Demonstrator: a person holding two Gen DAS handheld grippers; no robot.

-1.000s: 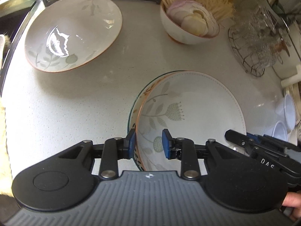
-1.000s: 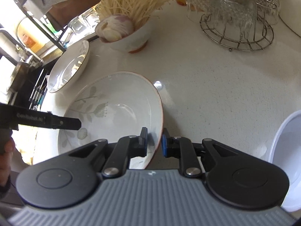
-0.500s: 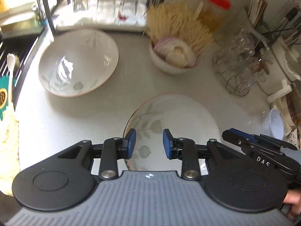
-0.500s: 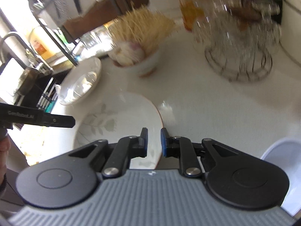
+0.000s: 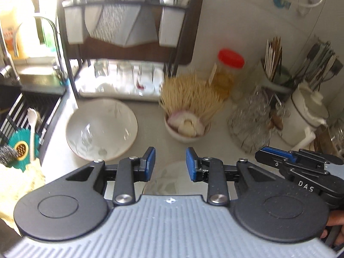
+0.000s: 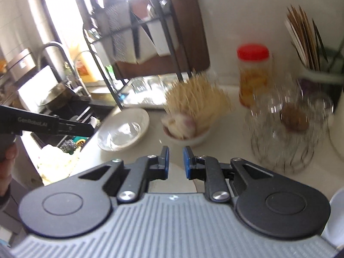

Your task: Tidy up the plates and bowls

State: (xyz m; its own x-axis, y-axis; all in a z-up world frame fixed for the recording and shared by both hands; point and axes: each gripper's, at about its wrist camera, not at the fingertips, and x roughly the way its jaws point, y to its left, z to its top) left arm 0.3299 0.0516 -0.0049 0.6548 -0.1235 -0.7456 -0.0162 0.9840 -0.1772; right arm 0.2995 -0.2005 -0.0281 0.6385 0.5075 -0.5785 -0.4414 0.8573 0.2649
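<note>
Looking down the left gripper (image 5: 169, 163), you have its blue pads spread apart with open air between them. Below that gap, low in the frame's centre, the leaf-patterned plate (image 5: 169, 180) lies flat on the pale counter (image 5: 150, 138), and neither pad touches it.

Your right gripper (image 6: 175, 161) has its pads drawn nearly together, with only a slim gap and nothing pinched in it. In that view the same plate shows as a white curve just under the fingers.

The wide floral bowl (image 5: 101, 129) sits left of centre on the counter, upright and well apart from the plate. To its right, at frame centre, the small bowl (image 5: 187, 132) holds sliced onion and a bristling bundle of thin sticks. Behind it stands a red-lidded jar (image 5: 229, 71), and the wire stand of glasses (image 5: 251, 122) sits at mid right, blurred.

The black dish rack (image 5: 129, 32) fills the upper middle, and the sink (image 5: 32, 107) lies at the left edge.

In the right wrist view, your left hand (image 6: 7, 157) shows at the left edge, with its gripper's finger reaching in above the sink.
</note>
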